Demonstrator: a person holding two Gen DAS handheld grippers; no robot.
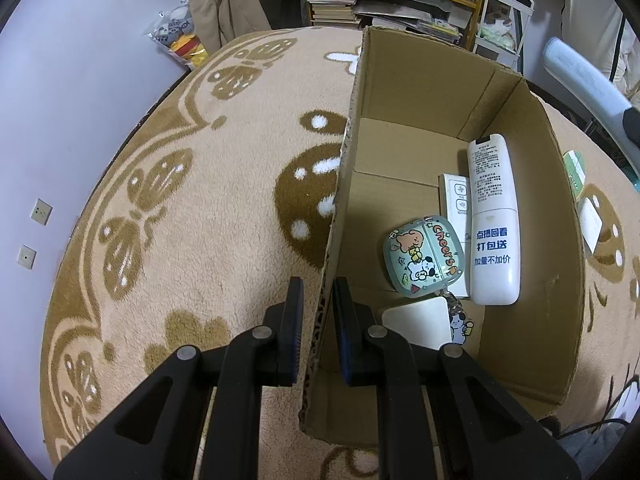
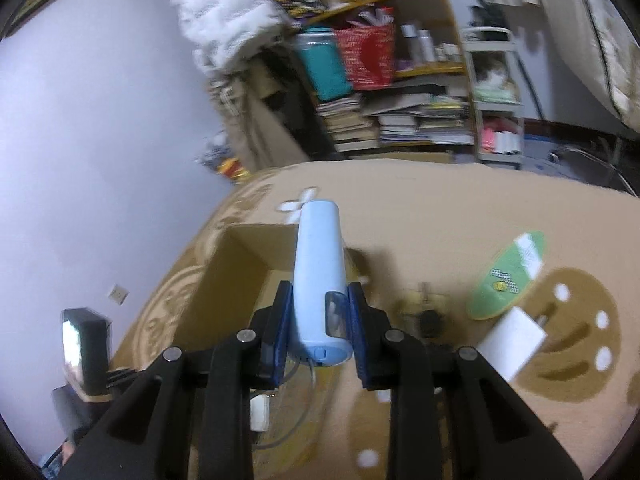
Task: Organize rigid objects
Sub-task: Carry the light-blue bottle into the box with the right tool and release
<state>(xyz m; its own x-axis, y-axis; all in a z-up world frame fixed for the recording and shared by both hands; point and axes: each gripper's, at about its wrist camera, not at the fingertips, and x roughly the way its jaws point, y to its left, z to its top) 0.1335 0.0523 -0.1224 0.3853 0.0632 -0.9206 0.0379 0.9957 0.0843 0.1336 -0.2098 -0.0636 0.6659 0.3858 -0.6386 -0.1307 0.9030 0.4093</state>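
A pale blue device (image 2: 318,280) sits pinched between the pads of the right gripper (image 2: 320,330) at mid-frame of the right wrist view, its long body jutting forward over the open cardboard box (image 2: 236,276) just beyond. In the left wrist view the same device shows as a blue bar at the upper right edge, above and to the right of the box.

The left gripper (image 1: 316,320), lower centre of its view, is pressed tight on the box's near wall, one pad outside and one inside. Inside lie a white remote (image 1: 494,220), a cartoon case (image 1: 424,258), a flat white remote (image 1: 454,200) beneath them and a white pad (image 1: 418,320) at the lower edge.

Still out on the carpet (image 1: 200,220), right of the box: a green oval (image 2: 508,278), a white charger (image 2: 512,340) and a small dark item (image 2: 428,316), too blurred to identify.

The risks look plain. The pads grip the device only near its rear end, so the long front could swing or slide out if it is tilted down quickly. The box floor is already crowded on the right, so a drop there may land on the remote or case. If the clamp on the thin wall slips, a nudge could shift or tip the box.
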